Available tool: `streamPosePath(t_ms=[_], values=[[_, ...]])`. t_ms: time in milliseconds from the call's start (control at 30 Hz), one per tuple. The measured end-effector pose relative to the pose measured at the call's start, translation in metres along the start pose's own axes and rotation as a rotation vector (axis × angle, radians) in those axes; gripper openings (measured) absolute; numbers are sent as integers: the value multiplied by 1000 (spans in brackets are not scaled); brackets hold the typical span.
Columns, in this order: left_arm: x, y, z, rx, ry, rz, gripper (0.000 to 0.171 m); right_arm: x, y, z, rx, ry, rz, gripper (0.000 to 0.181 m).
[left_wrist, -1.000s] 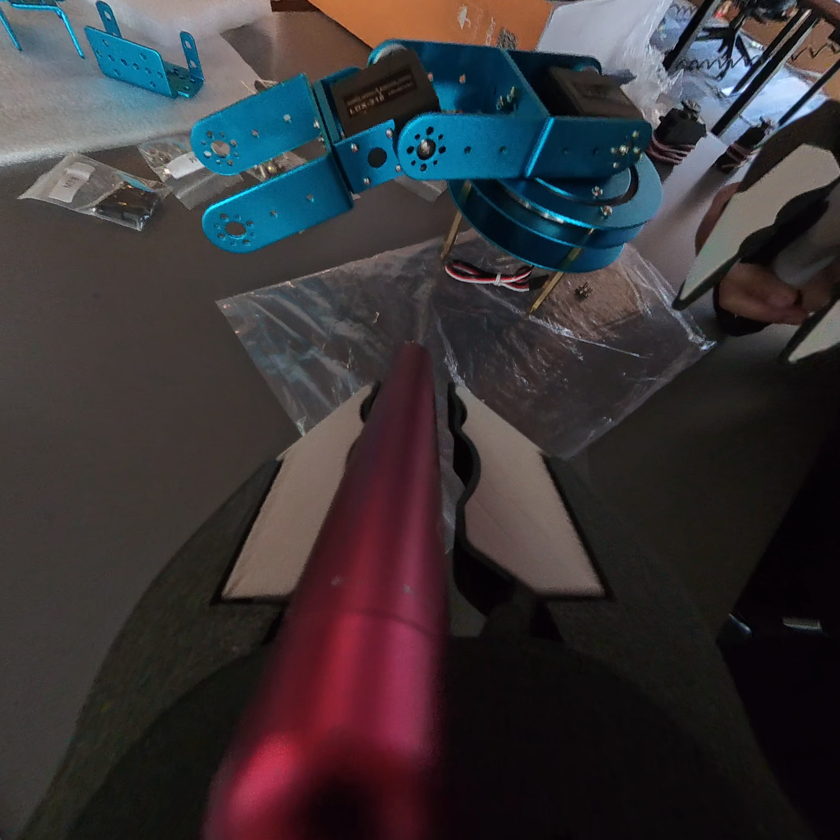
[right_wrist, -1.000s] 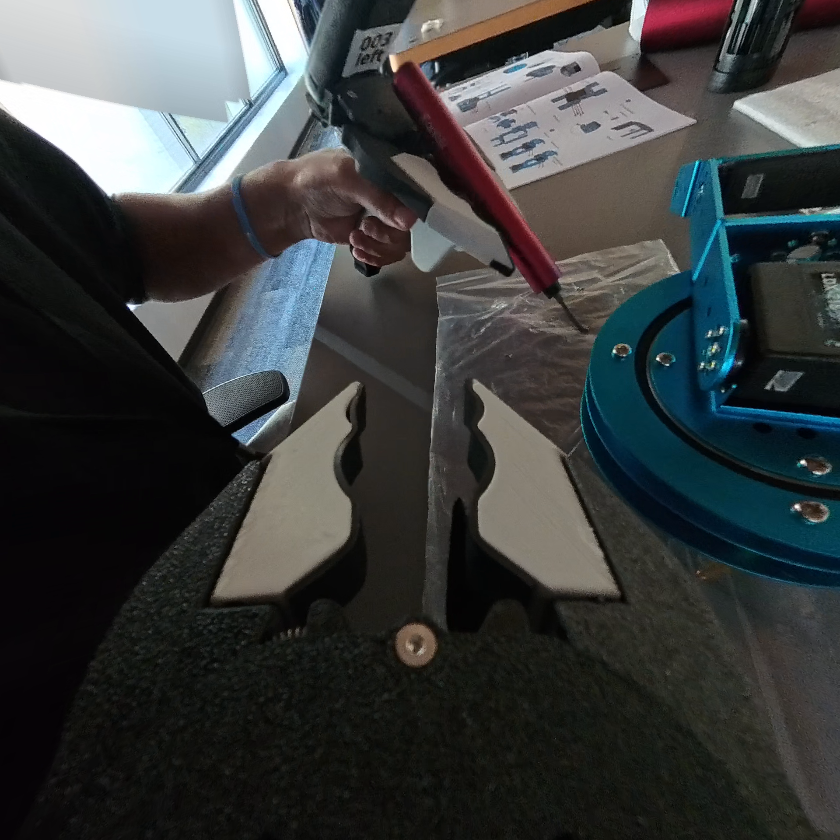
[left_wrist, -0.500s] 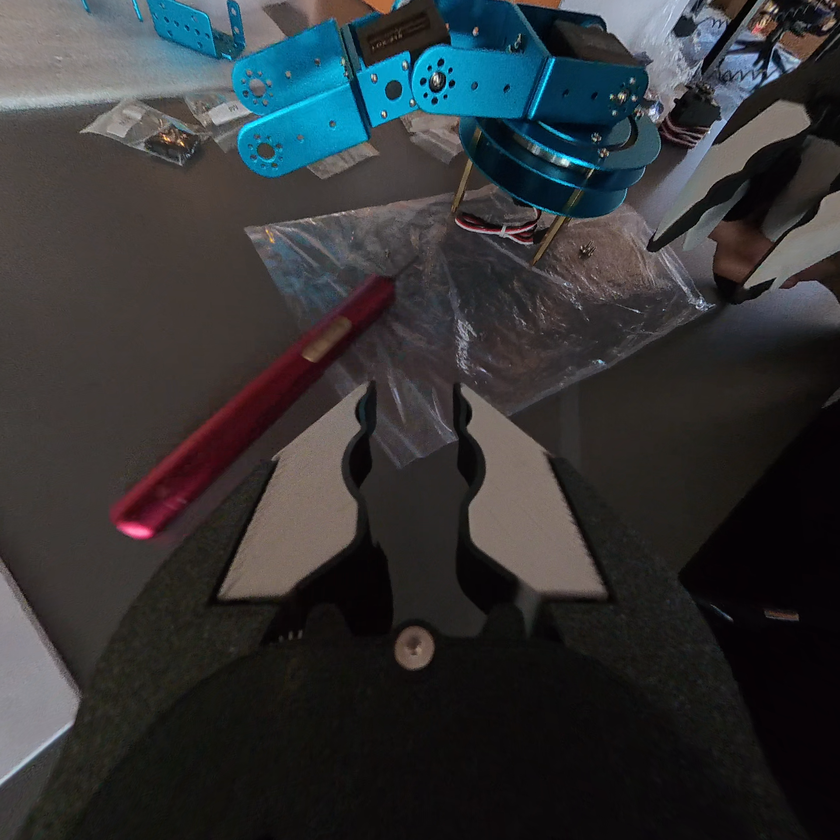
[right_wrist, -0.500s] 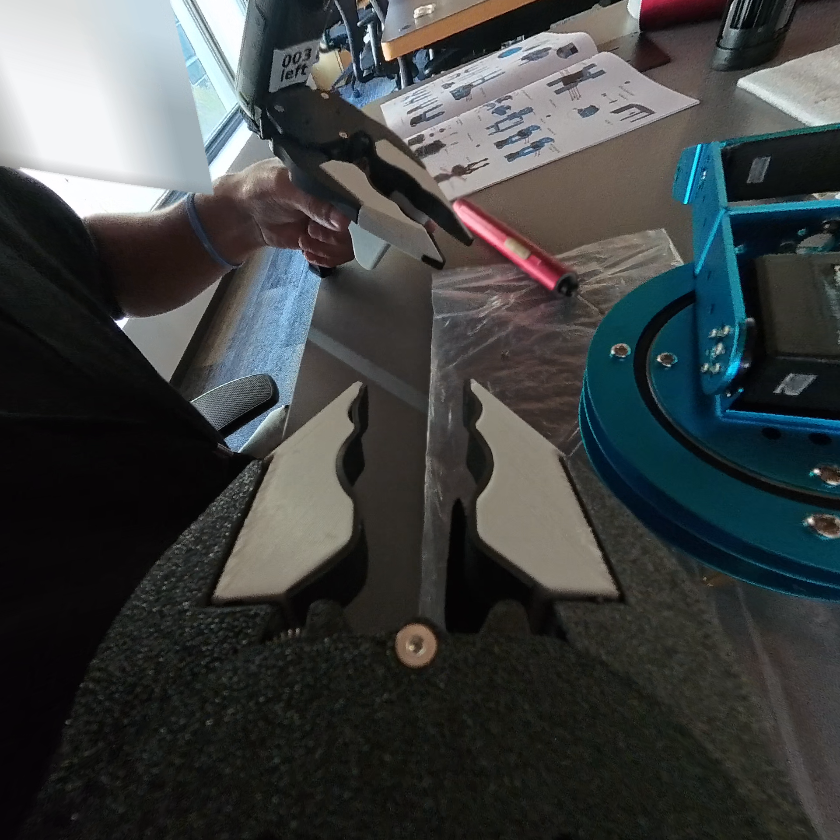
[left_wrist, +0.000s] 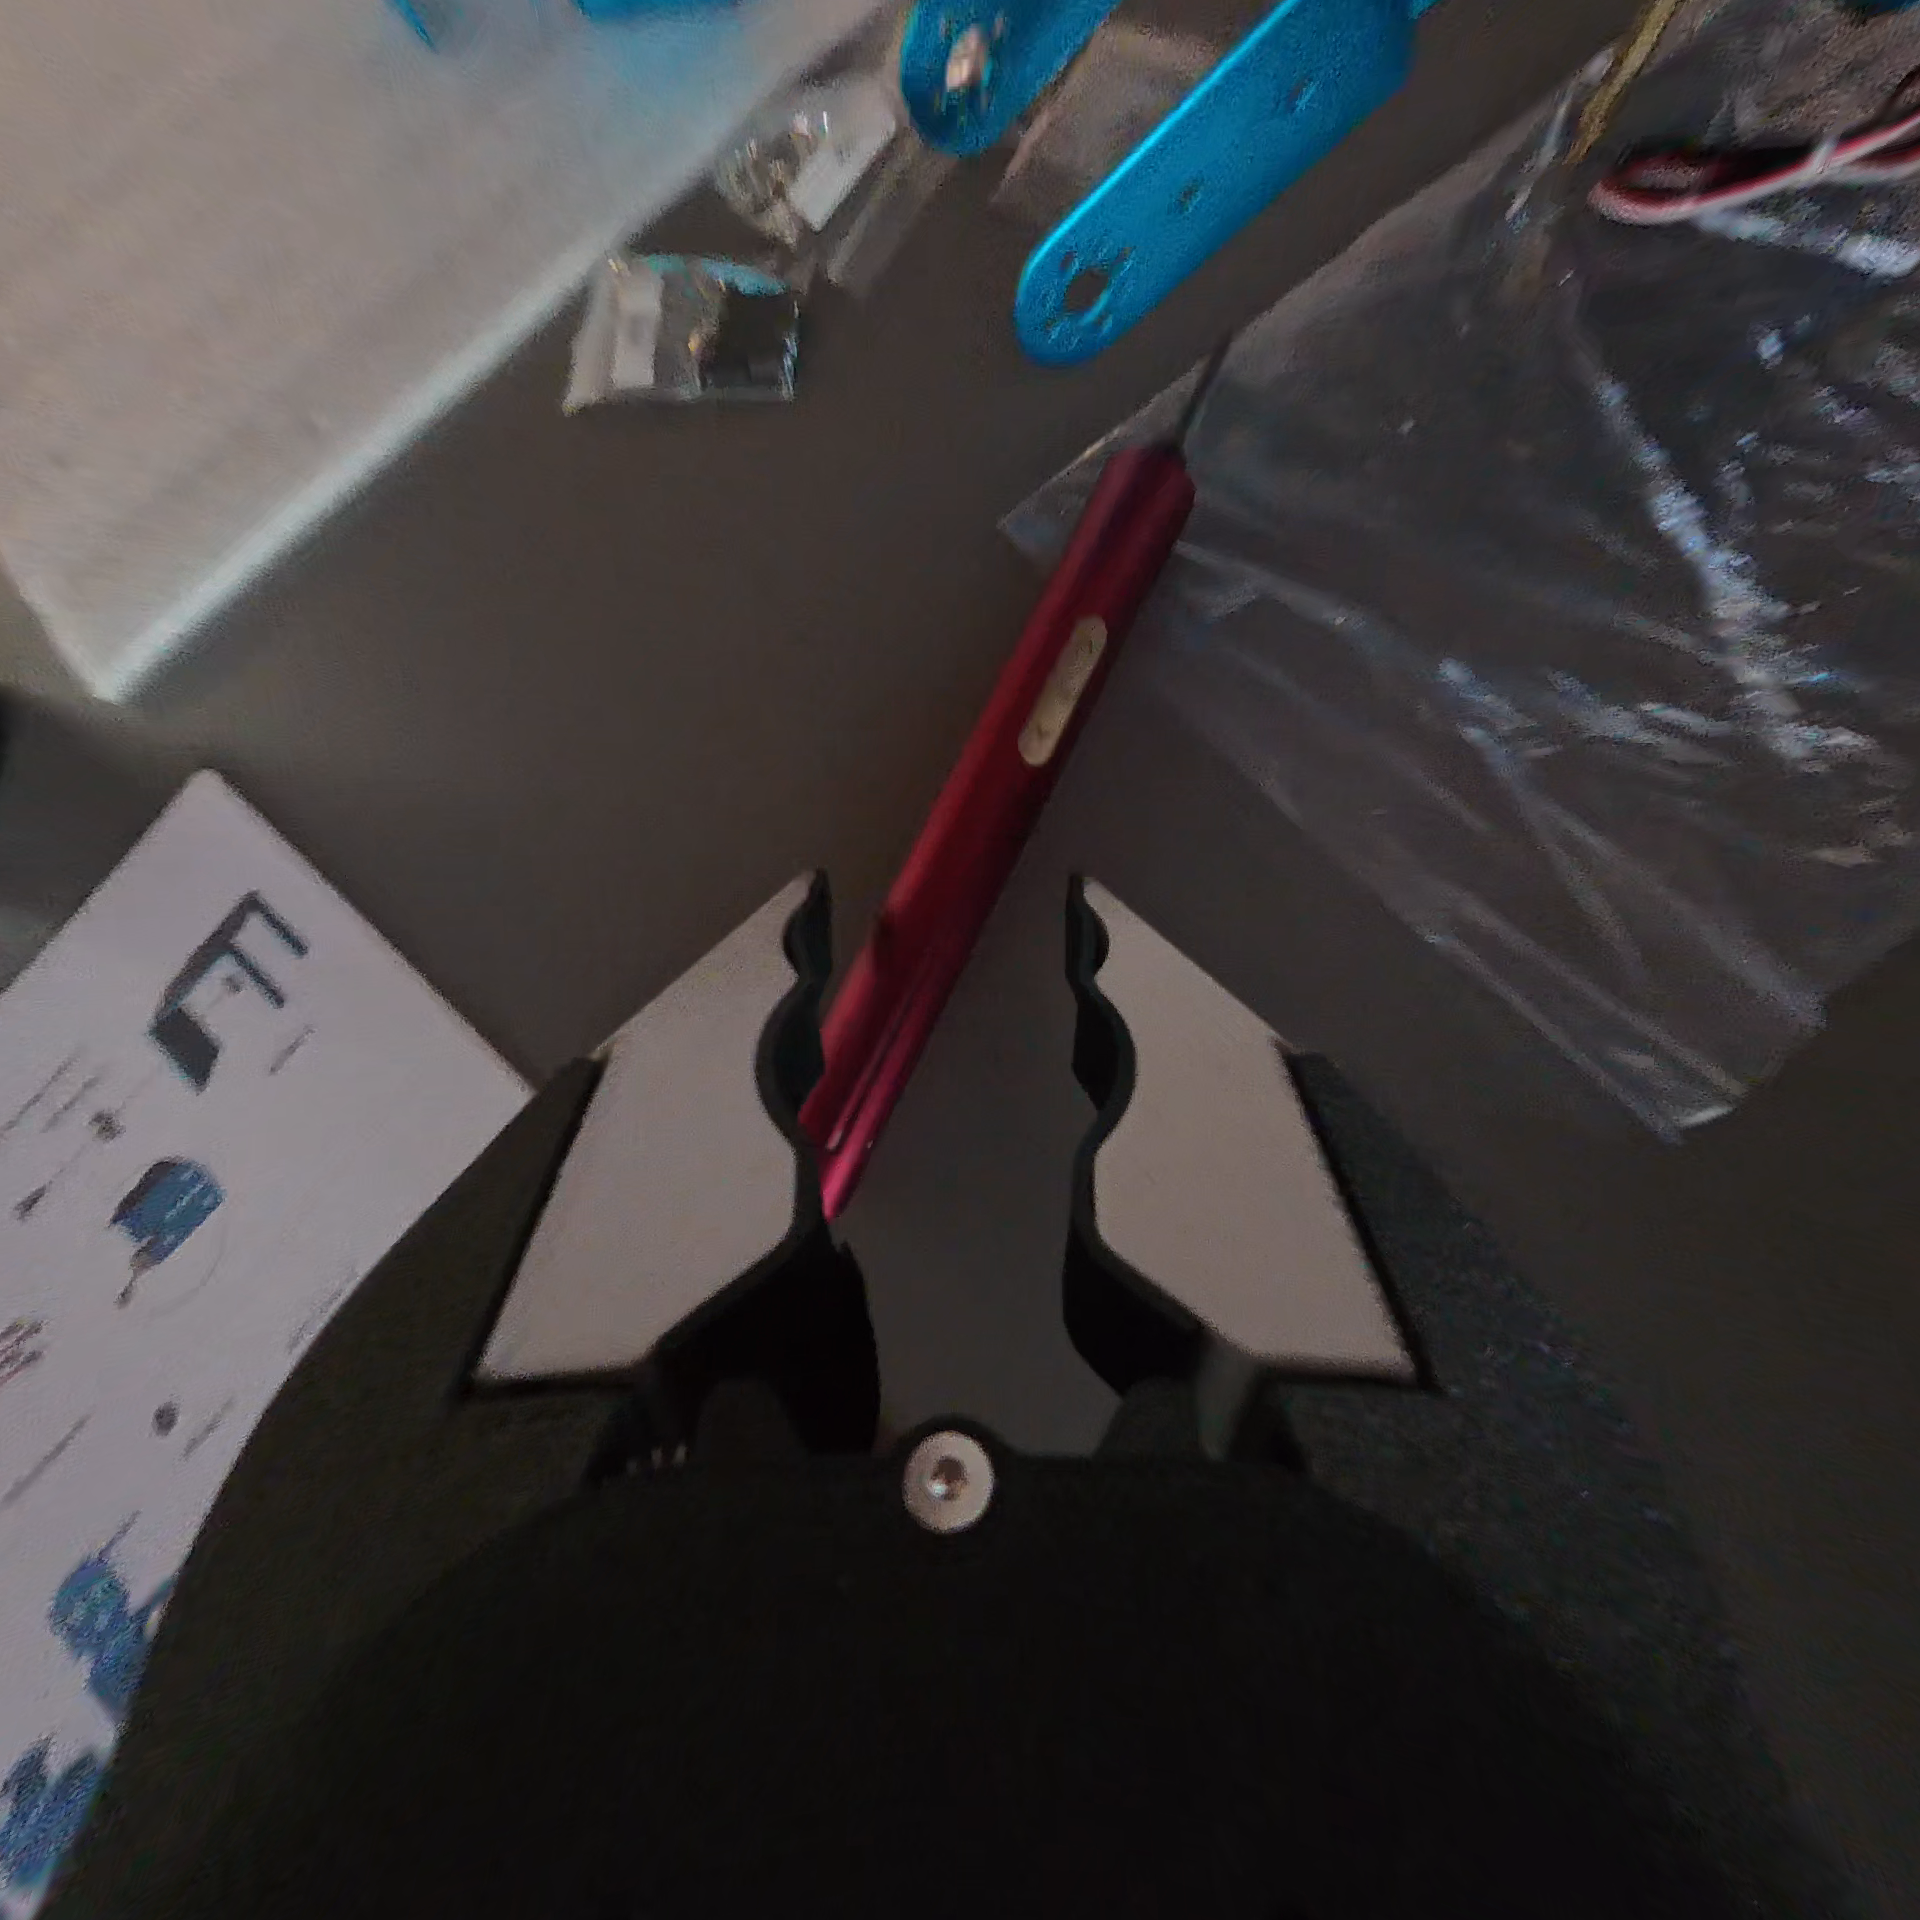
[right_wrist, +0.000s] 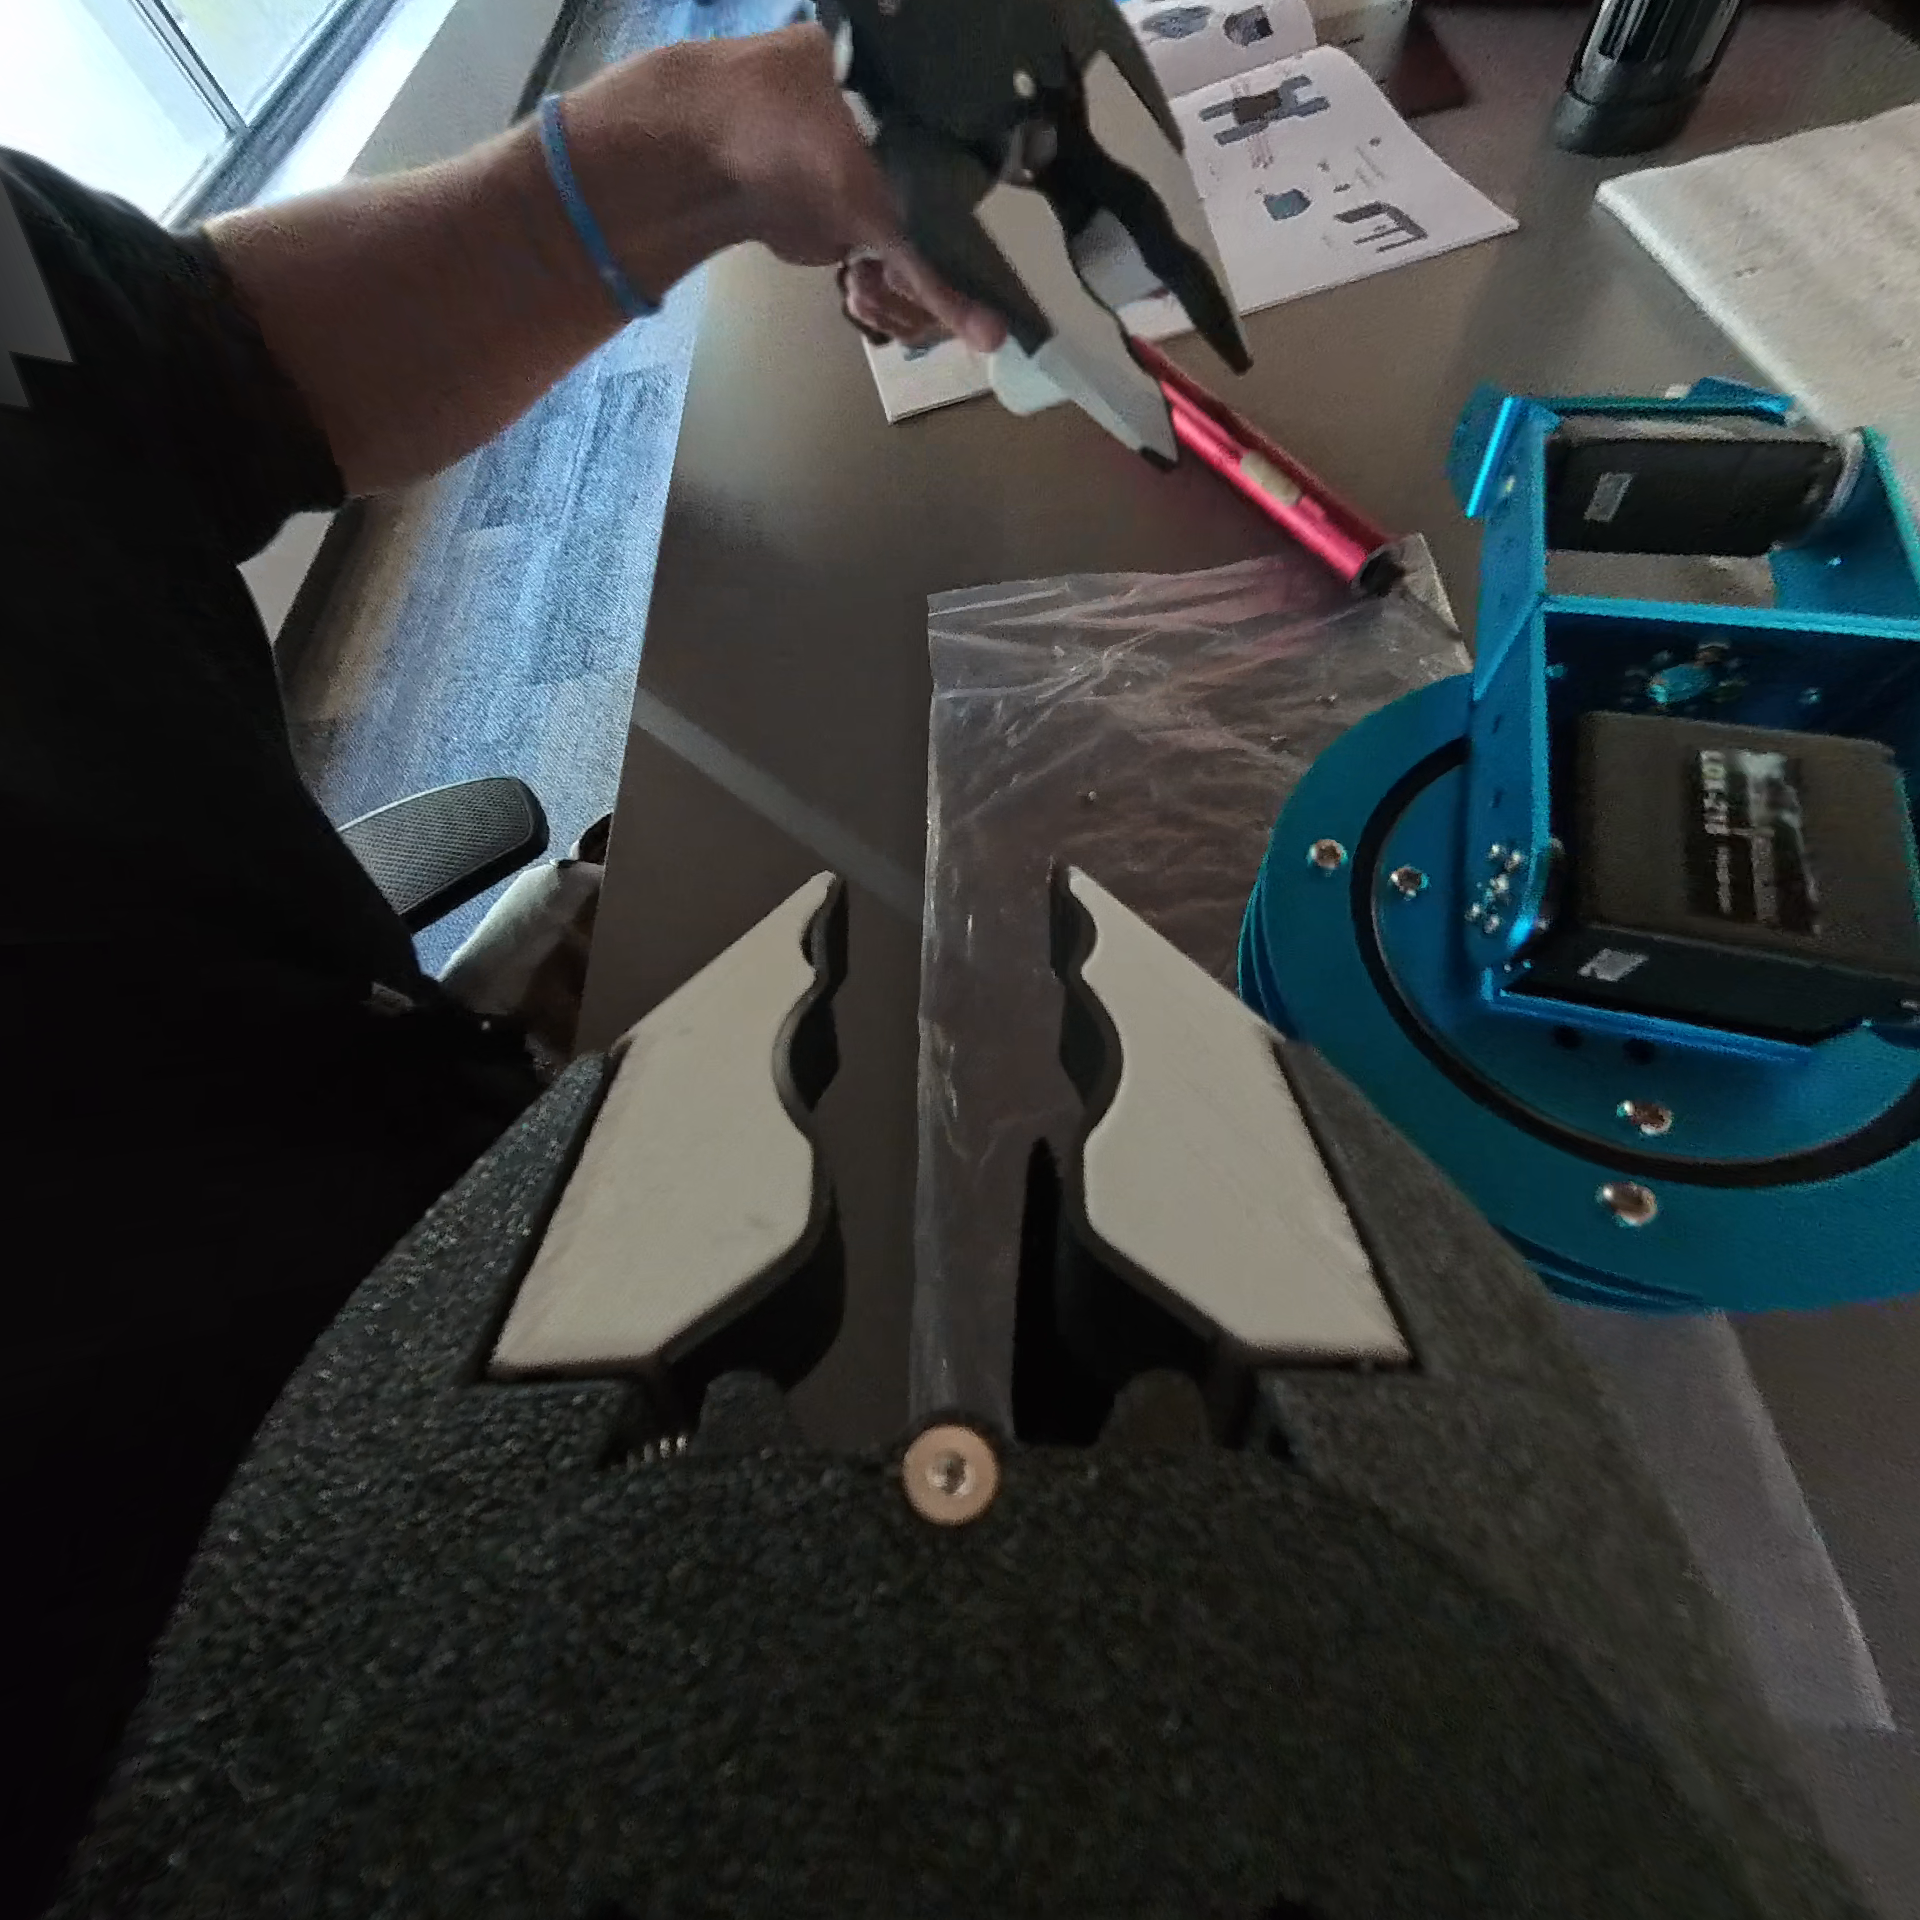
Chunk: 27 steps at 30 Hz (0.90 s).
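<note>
Fingers (left_wrist: 717, 1091) now spread, red screwdriver (left_wrist: 1013, 769) released onto table (left_wrist: 623, 644)

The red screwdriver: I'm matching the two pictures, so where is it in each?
Left wrist view: red screwdriver at centre, its butt between the open left claw.
Right wrist view: upper right, below that claw.
Shared landmark: clear plastic bag at its tip.

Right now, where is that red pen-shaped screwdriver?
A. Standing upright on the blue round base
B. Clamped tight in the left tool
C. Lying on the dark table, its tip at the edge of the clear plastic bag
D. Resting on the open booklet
C: the red screwdriver lies flat on the table, tip at the plastic bag, with the left tool open above its rear end.
</note>
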<state>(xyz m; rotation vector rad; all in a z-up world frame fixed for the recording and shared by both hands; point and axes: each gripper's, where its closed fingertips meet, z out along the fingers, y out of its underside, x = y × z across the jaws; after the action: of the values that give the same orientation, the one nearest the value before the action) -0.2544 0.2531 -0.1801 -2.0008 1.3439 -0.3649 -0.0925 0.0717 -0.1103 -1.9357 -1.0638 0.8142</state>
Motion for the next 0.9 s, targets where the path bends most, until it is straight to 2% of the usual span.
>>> streamPosePath(t_ms=[67, 133, 367, 500, 633, 700, 767, 900], values=[[-1, 2, 10, -9, 73, 1, 40, 1, 6, -2, -9, 4, 23, 39], [-6, 4, 12, -35, 53, 37, 27, 2, 12, -4, -12, 20, 27, 39], [2, 2, 2, -65, -44, 247, 20, -4, 20, -8, -13, 35, -3, 38], [10, 1, -26, -38, -138, 226, 19, -10, 19, -20, 20, 34, -7, 37], [45, 16, -45, -34, -109, 152, 19, -13, 25, -28, 34, 44, -13, 37], [54, 24, -53, -45, -140, 136, 18, -17, 28, -29, 38, 41, -17, 37], [58, 29, -57, -41, -177, 101, 19, -22, 31, -29, 37, 37, -27, 37], [72, 37, -52, -19, -135, 85, 19, -28, 38, -27, 14, 46, -63, 37]])
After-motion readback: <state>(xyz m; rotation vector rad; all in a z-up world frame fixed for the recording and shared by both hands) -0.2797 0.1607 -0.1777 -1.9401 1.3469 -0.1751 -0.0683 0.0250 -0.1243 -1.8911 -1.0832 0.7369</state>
